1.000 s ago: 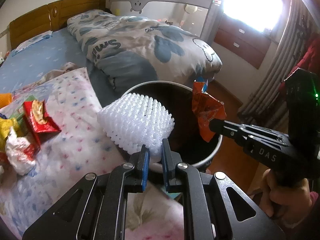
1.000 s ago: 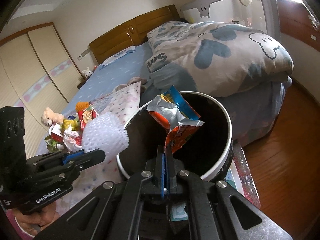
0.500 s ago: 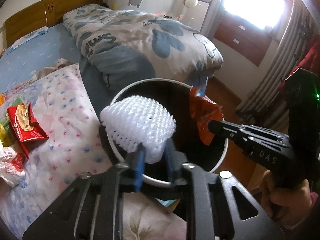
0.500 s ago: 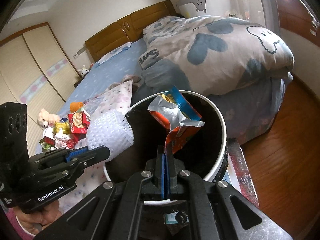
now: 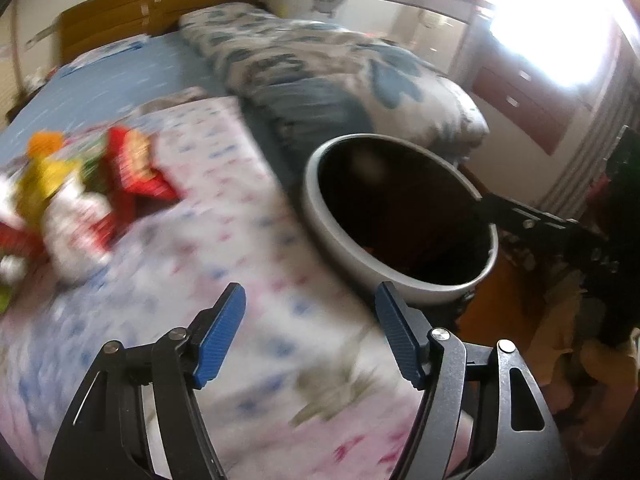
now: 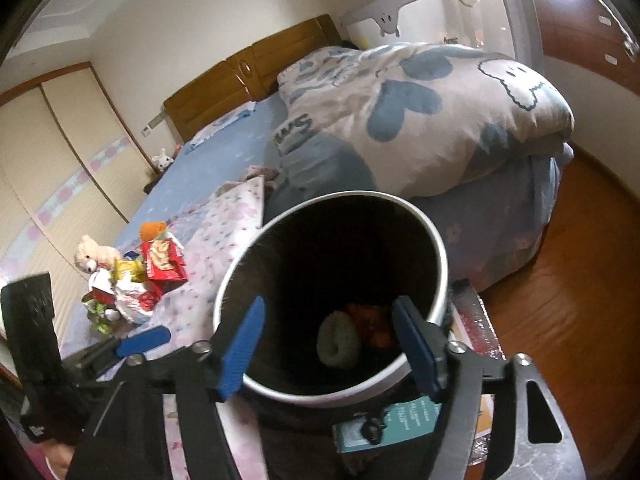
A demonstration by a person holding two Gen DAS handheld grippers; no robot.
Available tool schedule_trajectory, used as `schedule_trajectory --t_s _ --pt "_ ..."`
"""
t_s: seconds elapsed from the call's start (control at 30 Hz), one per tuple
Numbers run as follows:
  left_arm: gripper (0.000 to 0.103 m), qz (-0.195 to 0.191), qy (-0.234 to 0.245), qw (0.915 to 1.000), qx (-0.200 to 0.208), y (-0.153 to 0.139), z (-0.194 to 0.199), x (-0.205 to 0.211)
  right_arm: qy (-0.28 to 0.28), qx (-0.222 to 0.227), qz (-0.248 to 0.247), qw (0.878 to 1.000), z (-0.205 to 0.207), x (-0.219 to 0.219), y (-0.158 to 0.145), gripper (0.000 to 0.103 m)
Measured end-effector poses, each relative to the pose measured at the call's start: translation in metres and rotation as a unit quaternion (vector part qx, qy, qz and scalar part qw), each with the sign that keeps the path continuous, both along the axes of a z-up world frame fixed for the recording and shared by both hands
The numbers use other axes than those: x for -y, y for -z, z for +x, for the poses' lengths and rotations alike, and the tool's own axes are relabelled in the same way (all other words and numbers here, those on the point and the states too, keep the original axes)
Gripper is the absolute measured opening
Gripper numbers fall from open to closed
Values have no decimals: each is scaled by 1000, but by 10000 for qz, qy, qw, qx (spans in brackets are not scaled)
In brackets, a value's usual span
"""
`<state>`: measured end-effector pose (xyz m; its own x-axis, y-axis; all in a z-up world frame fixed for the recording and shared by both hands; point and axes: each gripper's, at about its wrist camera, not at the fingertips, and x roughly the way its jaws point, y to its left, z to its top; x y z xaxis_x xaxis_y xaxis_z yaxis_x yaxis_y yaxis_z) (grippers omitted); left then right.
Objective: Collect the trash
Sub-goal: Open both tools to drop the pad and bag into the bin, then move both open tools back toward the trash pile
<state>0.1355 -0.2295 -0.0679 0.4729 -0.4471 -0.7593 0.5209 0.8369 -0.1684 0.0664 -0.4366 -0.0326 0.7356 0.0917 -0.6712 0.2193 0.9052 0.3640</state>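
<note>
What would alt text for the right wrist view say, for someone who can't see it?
The right hand-held gripper hangs open and empty over a round dark bin holding a white foam net and an orange wrapper. More wrappers lie in a pile on the bed to the left, beside the left hand-held gripper.

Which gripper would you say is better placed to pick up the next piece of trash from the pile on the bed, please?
Probably the left gripper: it is open, empty and over the bedspread on the side of the wrapper pile. The right gripper, also open and empty, sits over the bin.
</note>
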Motion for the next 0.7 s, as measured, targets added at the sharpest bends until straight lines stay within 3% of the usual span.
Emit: schedule_trajectory --t_s 0.1,0.37,0.7 --pt "70 -83 -335 9994 -43 2 -4 -27 -96 77 42 9999 -2 -17 -3 79" --pt "74 -157 -1180 9929 29 0 -9 -95 -644 101 106 9978 7 -74 -2 86" --pt "77 -122 -1742 9846 -19 4 -8 -150 -1270 -18 199 9917 32 -127 9 87"
